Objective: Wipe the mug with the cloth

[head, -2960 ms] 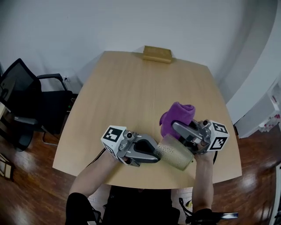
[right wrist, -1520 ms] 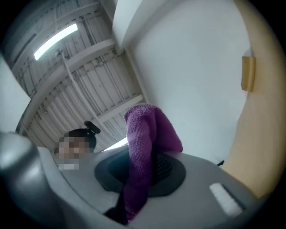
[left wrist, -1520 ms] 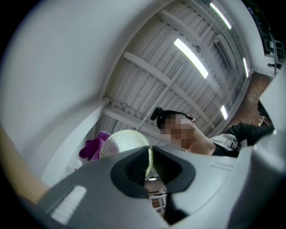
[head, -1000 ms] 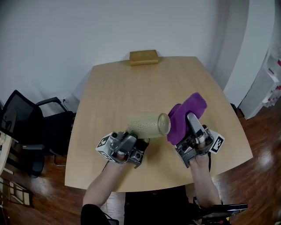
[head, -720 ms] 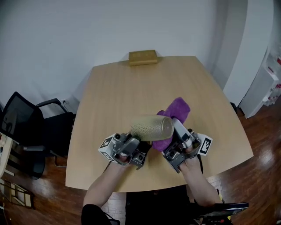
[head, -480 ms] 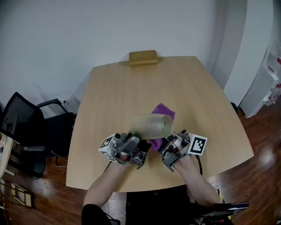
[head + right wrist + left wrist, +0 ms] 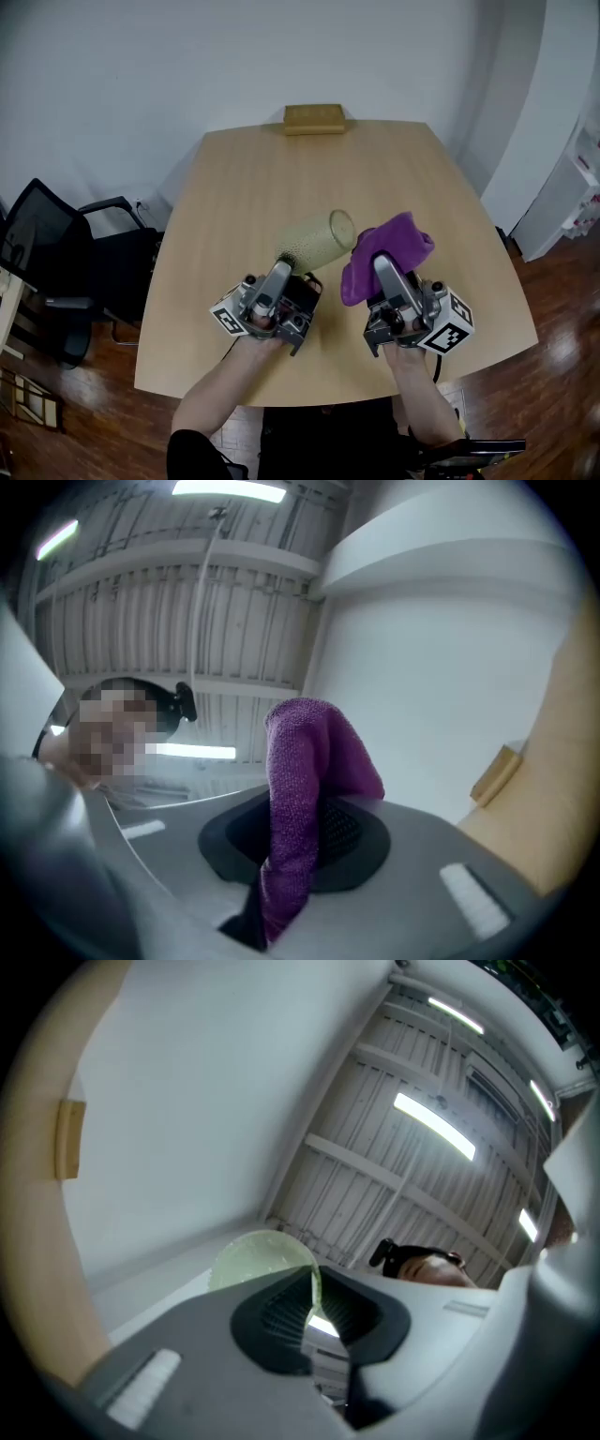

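A pale yellow-green textured mug (image 7: 314,241) is held up over the wooden table (image 7: 253,178), tilted with its mouth toward the upper right. My left gripper (image 7: 284,274) is shut on the mug; in the left gripper view its pads pinch the mug's wall (image 7: 258,1260) at the left gripper's (image 7: 310,1309) tips. My right gripper (image 7: 382,267) is shut on a purple cloth (image 7: 384,248) that bunches above its jaws, just right of the mug's mouth. In the right gripper view the cloth (image 7: 305,761) stands up between the right gripper's (image 7: 292,850) pads.
A small wooden block (image 7: 315,118) lies at the table's far edge. A black office chair (image 7: 66,253) stands to the left of the table, and white furniture (image 7: 581,178) to the right. Dark wood floor surrounds the table.
The right gripper has swung from below the mug out to the right, rolling upright, so the cloth now sits beside the mug's mouth. The mug has tipped from lying level to slanting away.
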A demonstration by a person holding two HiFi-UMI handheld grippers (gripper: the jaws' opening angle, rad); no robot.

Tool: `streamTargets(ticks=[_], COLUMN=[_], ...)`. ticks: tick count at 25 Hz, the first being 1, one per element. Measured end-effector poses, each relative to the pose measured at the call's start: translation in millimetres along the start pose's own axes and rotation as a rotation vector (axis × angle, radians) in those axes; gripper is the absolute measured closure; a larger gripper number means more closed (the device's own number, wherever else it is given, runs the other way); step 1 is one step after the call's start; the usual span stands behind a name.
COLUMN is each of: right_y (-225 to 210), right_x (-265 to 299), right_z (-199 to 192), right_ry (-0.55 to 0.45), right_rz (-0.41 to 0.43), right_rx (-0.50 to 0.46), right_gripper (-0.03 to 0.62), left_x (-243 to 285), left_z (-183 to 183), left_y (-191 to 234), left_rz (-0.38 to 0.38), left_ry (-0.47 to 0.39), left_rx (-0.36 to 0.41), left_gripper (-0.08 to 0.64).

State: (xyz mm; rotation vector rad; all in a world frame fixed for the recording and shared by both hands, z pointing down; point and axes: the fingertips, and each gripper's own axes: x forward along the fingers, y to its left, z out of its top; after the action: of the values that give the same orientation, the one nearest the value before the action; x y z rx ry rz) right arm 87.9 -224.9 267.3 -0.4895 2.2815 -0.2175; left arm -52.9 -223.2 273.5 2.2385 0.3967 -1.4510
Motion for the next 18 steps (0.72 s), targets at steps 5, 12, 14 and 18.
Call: streamTargets(ticks=[5,12,14,18], right_y=[11.8,-10.3,-17.8,-36.6], right_x=[16.8,13.1,6.1,-7.3], right_z=[-41.1,-108.0,-107.3,-52.9], right_ry=[0.130,0.505,0.542,0.354], right_rz=[0.026,-0.072,-0.107,-0.225], right_rx=[-0.080,-0.159,-0.176,-0.204], right_gripper=[0.535,0.535,0.535,0.535], left_x=[3.6,2.1,-2.2,-2.1], left_z=[-2.1,-4.2,-2.1,-0.2], left_y=[-10.1,-2.4,1.7,-4.7], left_rz=[-0.053,-0.012,0.000,-0.024], left_ry=[-0.009,0.041,0.026,0.005], left_rx=[-0.021,0.037,0.030,0.020], left_gripper=[0.512,0.511,0.514,0.517])
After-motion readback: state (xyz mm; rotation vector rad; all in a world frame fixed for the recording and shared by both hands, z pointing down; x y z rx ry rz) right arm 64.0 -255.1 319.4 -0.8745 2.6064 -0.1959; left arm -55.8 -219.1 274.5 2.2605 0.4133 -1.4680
